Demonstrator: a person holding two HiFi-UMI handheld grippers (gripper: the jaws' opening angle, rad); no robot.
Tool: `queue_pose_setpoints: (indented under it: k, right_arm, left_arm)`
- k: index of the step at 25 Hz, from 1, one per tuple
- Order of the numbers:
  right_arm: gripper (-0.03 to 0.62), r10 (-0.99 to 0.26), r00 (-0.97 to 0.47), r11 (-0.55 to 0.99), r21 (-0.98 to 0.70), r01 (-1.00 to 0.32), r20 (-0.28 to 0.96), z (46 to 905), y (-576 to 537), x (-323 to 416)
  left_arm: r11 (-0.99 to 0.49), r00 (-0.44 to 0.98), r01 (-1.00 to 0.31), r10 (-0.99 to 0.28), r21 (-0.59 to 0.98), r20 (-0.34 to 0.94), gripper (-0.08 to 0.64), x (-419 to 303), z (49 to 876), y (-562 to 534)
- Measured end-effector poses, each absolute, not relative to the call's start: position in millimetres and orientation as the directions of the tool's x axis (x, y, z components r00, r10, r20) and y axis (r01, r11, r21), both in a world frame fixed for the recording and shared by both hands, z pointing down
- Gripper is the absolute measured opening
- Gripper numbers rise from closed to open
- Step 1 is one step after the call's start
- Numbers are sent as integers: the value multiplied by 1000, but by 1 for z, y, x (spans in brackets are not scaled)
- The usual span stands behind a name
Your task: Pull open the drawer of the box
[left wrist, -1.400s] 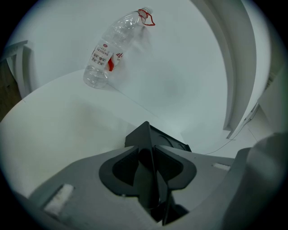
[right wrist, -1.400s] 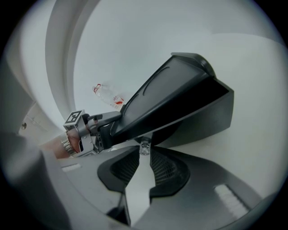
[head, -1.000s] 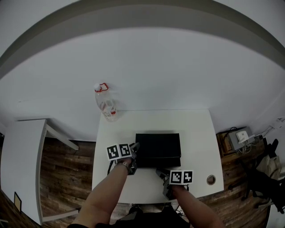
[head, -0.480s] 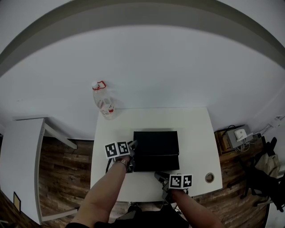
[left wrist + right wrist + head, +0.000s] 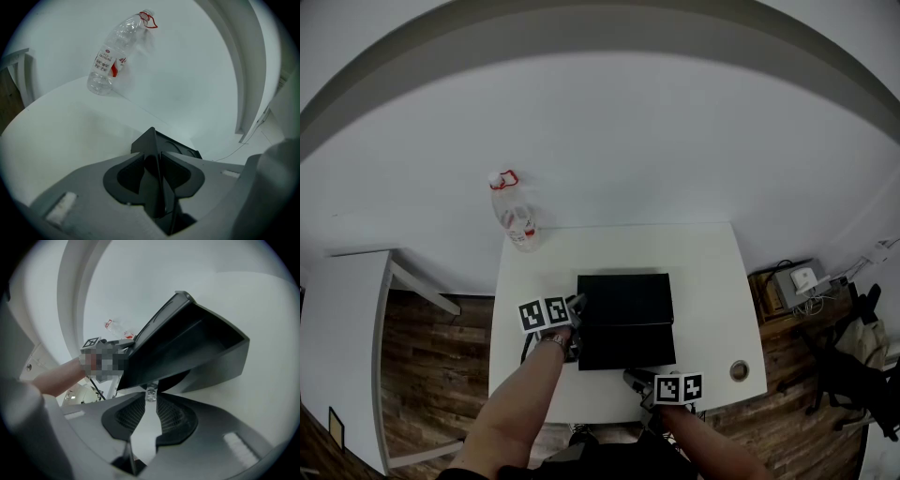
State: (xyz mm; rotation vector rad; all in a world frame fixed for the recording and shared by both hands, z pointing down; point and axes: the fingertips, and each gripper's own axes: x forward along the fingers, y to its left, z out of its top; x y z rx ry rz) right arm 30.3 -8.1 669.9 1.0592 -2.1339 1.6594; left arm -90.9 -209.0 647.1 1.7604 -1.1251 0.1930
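A black box (image 5: 623,298) lies in the middle of the white table (image 5: 712,281). Its drawer (image 5: 626,349) stands partly out toward me. In the right gripper view the drawer (image 5: 187,345) shows its dark open inside, with a small clear knob (image 5: 151,392) on its front. My right gripper (image 5: 636,378) is shut on that knob, the pads of the right gripper (image 5: 150,401) pinching it. At the box's left side my left gripper (image 5: 578,309) is shut on a thin black wall edge (image 5: 153,140), which runs between the left gripper (image 5: 157,171) pads.
A clear water bottle (image 5: 514,214) with a red cap ring stands at the table's far left corner, also as the bottle (image 5: 115,56) ahead of the left gripper. A round cable hole (image 5: 739,370) sits near the front right corner. A white side table (image 5: 347,319) stands left, over wooden floor.
The drawer has slid further out of the box toward me, with my right gripper drawing back on the knob. My left gripper has kept its hold on the box.
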Motion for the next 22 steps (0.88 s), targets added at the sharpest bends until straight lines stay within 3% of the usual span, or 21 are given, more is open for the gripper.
queue_pose_setpoints:
  k: [17,22]
  right_arm:
    - [77,-401,-716,80,-757,-648,571,675,6,31]
    - [104,-397,-732,67,-777,-625,554,676,6,29]
  left_arm:
    - [-61,539,-764,-608,643,582,121,-91,647,-209]
    - [-49,566,-705,-639,707,521,120,-93,647,-208]
